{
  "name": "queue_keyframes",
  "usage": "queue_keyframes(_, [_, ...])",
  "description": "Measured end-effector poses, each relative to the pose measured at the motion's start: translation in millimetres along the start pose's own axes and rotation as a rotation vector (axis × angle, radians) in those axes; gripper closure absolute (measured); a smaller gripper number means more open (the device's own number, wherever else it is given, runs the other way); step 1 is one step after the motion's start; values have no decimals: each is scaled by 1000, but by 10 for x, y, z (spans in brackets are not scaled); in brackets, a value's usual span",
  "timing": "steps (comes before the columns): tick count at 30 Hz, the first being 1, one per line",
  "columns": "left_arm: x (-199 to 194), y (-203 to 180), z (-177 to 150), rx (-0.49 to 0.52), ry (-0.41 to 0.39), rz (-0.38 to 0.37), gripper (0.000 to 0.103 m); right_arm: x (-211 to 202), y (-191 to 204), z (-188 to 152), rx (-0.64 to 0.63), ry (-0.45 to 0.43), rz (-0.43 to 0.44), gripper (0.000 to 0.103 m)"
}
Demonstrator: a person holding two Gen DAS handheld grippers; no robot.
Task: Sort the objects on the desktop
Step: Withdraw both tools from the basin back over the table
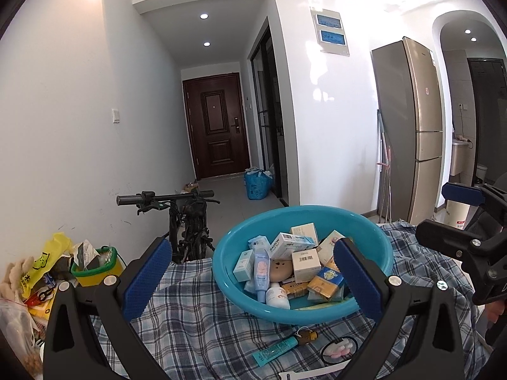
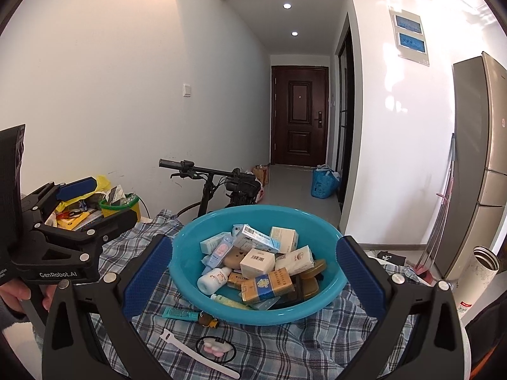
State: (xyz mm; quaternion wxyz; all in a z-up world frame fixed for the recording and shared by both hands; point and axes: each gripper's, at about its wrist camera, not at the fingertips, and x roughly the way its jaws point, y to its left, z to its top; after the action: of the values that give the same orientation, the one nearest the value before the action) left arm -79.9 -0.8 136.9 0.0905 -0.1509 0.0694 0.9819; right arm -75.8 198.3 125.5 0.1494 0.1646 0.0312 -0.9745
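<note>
Desktop objects, one box [image 1: 286, 244] reading "RAISON", are filling the blue basin [image 2: 190, 280] on the plaid cloth [image 1: 190, 319]. We are holding the left gripper [image 1: 253, 280] and right gripper [image 2: 255, 274] spread wide, empty, one reading "GenRobot.AI".

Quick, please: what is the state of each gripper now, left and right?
Left gripper: open, holding nothing.
Right gripper: open, holding nothing.

I hold my left gripper [image 1: 252, 277] and right gripper [image 2: 253, 272] level, both jaws spread wide, empty, before the basin [image 2: 317, 310].
</note>
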Motion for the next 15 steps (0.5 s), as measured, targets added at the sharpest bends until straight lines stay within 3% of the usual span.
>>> queue_keyframes(8, [138, 111, -369, -65, 96, -25, 0, 152, 45, -376, 0, 109, 13, 0])
queue_keyframes(15, [305, 178, -699, -124, 204, -46, 0, 271, 237, -606, -106, 200, 55, 0])
